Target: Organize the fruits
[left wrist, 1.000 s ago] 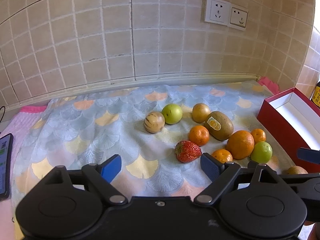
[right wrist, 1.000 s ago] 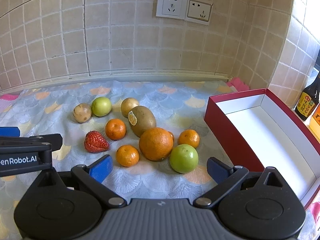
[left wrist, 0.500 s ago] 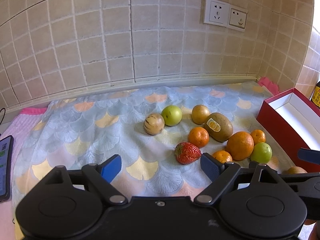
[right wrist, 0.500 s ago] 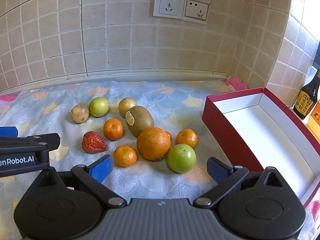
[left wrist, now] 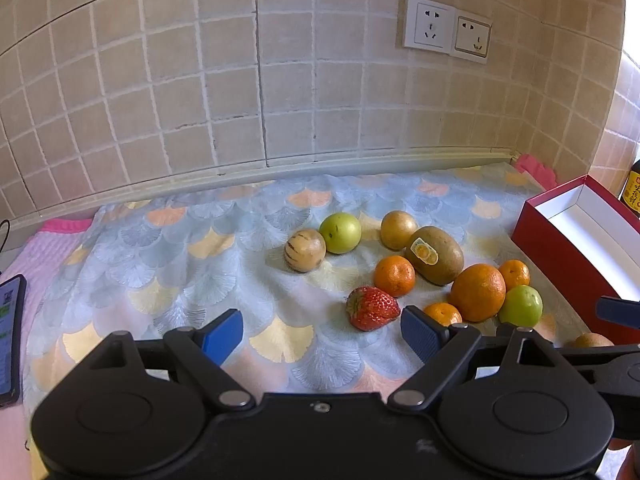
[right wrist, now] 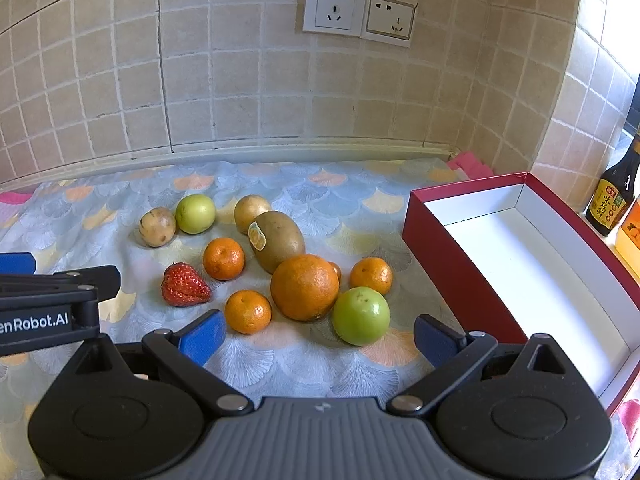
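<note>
Several fruits lie loose on a patterned cloth point(right wrist: 280, 184): a strawberry point(right wrist: 183, 285), a big orange point(right wrist: 305, 287), small tangerines point(right wrist: 223, 258), a green apple point(right wrist: 361, 316), a kiwi with a sticker point(right wrist: 279, 240) and a striped round fruit point(left wrist: 305, 250). An open red box point(right wrist: 416, 216) with a white inside stands at the right, empty. My right gripper point(right wrist: 318, 338) is open, just short of the apple and big orange. My left gripper point(left wrist: 322, 334) is open, just short of the strawberry point(left wrist: 372, 308).
A tiled wall with two sockets point(right wrist: 356, 12) runs along the back. Sauce bottles point(right wrist: 612, 196) stand beyond the box on the right. A phone point(left wrist: 10, 332) lies at the left edge of the cloth. The left gripper's body point(right wrist: 52, 304) shows at the left of the right wrist view.
Both grippers have drifted slightly forward toward the fruit. Both stay open; no fruit has moved.
</note>
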